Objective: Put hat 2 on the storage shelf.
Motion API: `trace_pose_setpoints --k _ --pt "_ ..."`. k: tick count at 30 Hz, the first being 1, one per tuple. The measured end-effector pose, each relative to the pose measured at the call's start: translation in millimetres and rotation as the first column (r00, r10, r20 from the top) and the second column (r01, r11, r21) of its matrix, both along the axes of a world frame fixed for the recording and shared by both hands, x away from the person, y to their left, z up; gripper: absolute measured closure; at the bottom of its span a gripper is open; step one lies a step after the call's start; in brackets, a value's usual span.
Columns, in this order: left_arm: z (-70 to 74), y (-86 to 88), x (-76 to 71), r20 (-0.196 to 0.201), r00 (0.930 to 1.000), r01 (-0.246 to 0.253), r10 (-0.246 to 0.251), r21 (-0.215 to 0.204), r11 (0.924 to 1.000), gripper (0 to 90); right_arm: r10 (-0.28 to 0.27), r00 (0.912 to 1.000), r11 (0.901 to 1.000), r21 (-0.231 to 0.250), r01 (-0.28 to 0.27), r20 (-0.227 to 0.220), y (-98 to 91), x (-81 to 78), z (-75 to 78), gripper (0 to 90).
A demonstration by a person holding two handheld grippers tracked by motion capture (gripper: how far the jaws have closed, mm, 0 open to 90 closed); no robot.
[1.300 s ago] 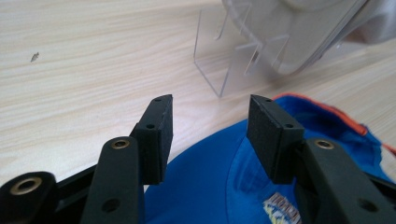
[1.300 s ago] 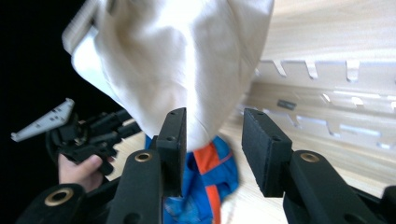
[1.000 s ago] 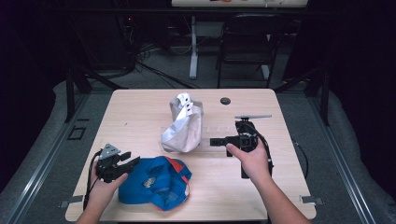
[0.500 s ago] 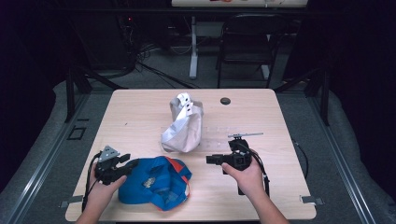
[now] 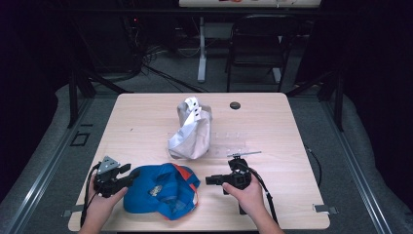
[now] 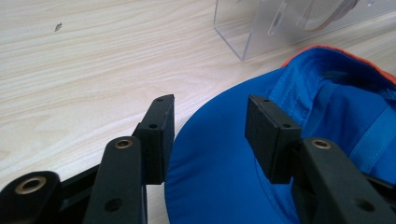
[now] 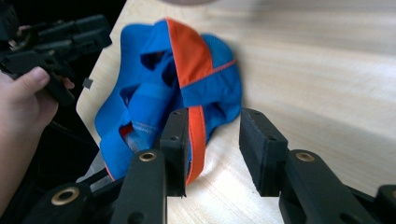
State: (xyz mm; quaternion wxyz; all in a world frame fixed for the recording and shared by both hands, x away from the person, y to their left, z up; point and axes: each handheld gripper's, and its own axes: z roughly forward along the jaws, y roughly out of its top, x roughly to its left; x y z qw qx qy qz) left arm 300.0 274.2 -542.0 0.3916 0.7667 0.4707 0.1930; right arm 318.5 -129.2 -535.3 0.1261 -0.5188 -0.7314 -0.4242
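there's a pale wood table (image 5: 146, 126) with a small black disc (image 5: 235, 105) near its far edge, plus a black chair (image 5: 255, 46) behind.

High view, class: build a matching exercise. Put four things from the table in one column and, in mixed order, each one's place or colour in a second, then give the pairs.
Things:
1. cap
2. cloth bag
3. small round disc
4. left gripper

Descriptions:
A. dark, near the table's far edge
B. blue and orange
C. pale grey, mid-table
D. at the cap's left edge, jaws apart

Pairs: 1-B, 2-C, 3-A, 4-D
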Motion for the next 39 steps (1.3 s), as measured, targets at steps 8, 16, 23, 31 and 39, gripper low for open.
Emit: trace_pose_setpoints --k 8,16,23,31,39 --pt "-1.3 1.3 -2.5 0.001 1.0 -0.005 0.005 0.005 1.0 52.0 0.081 0.9955 0.9966 0.017 -0.08 -0.048 19.7 -3.5 -25.4 62.9" --pt "-1.3 -0.2 -2.3 -0.01 0.9999 0.008 -0.007 0.02 0.9998 52.0 0.102 0.9914 0.9946 0.028 -0.1 -0.082 31.5 -4.7 -34.9 61.9" --pt "-2.3 -1.3 -2.4 -0.004 1.0 0.008 -0.008 0.017 0.9998 52.0 0.118 0.987 0.9929 0.026 -0.116 -0.109 37.3 -2.8 -41.6 61.4" --pt "-2.2 -1.9 -2.5 -0.002 0.9999 0.012 -0.012 0.019 0.9998 51.9 0.149 0.9777 0.9886 0.044 -0.144 -0.148 41.6 -1.3 -48.7 62.3" --pt "-2.4 -1.5 -2.4 -0.004 0.9999 0.012 -0.012 0.018 0.9998 52.0 0.161 0.9744 0.9838 0.105 -0.145 -0.158 41.0 -2.2 -46.1 65.0"
